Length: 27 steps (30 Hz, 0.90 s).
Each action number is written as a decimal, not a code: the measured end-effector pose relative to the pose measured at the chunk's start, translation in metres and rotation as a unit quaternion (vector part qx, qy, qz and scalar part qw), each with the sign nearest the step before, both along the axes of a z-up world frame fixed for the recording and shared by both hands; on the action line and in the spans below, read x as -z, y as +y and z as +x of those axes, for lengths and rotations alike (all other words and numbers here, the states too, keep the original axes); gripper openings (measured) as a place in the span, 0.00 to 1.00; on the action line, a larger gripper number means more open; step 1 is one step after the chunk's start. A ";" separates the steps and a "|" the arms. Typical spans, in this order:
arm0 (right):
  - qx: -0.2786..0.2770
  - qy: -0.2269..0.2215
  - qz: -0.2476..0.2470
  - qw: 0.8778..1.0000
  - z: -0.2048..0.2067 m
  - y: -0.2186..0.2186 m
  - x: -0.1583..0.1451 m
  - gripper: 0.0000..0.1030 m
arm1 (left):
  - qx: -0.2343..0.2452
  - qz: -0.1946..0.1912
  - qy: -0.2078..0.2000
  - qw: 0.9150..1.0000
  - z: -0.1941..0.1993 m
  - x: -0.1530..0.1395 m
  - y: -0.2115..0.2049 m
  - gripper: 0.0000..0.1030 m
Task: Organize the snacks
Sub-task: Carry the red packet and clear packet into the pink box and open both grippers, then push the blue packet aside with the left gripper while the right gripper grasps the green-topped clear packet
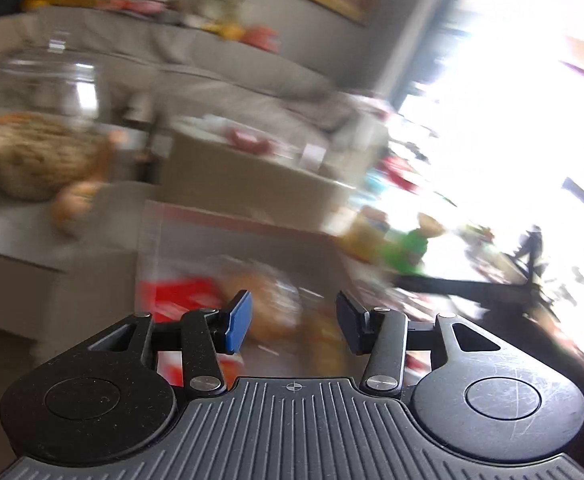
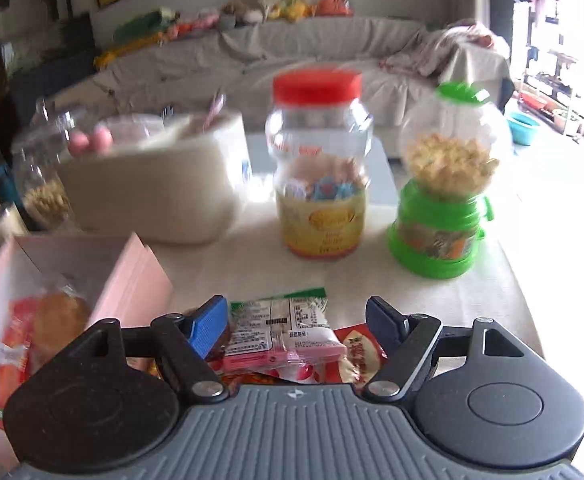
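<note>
- Your right gripper (image 2: 296, 322): fingers parted, holding nothing, poised over a heap of snack packets (image 2: 287, 334) on the tabletop (image 2: 472, 300).
- Your left gripper (image 1: 292, 326): fingers wide apart, empty, above the pink box (image 1: 227, 232).
- Pink box: holds red and orange packets; sits left of the heap.
- Behind: red-lidded jar (image 2: 319, 164), green dispenser (image 2: 442, 184).

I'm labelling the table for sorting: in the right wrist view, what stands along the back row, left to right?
Clear jar → white tub → red-lidded jar → green dispenser.
</note>
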State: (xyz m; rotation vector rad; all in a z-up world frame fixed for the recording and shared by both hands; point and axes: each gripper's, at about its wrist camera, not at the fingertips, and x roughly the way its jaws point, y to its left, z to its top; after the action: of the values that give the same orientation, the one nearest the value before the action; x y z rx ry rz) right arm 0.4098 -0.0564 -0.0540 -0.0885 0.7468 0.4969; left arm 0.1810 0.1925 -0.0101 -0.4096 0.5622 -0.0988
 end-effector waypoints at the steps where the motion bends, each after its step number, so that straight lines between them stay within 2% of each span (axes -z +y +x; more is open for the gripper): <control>1: -0.004 0.004 -0.005 1.000 0.006 0.005 0.006 0.75 | 0.026 -0.001 0.002 1.000 -0.002 0.001 -0.009 0.50; 5: -0.006 0.035 0.020 0.999 0.034 0.021 0.020 0.75 | 0.117 0.006 0.030 0.993 -0.007 0.013 -0.054 0.50; 7: -0.025 0.073 0.026 0.997 0.047 0.028 0.028 0.75 | 0.138 0.005 0.050 0.989 -0.008 0.024 -0.070 0.50; 9: -0.047 0.067 0.008 0.997 0.042 0.030 0.026 0.68 | 0.138 0.007 0.068 0.988 -0.010 0.035 -0.079 0.50; 12: -0.088 0.072 -0.003 0.993 0.023 0.018 0.022 0.63 | 0.126 0.010 0.084 0.988 -0.011 0.048 -0.084 0.50; 16: -0.113 0.092 0.021 0.989 -0.019 -0.019 0.018 0.63 | 0.117 -0.003 0.094 0.989 -0.006 0.059 -0.083 0.50; 20: -0.123 0.102 0.041 0.986 -0.058 -0.056 0.015 0.63 | 0.130 -0.009 0.100 0.986 0.001 0.069 -0.092 0.50; 23: -0.115 0.108 0.043 0.987 -0.078 -0.078 0.016 0.63 | 0.137 0.006 0.105 0.985 0.008 0.072 -0.103 0.50; 27: -0.099 0.061 -0.003 0.993 -0.114 -0.101 0.021 0.63 | 0.165 0.005 0.110 0.980 0.006 0.072 -0.115 0.50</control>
State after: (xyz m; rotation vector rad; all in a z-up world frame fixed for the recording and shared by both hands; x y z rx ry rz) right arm 0.2957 -0.1574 -0.0746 -0.1384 0.8639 0.6933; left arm 0.1871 0.0776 -0.0818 -0.3163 0.8469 -0.3734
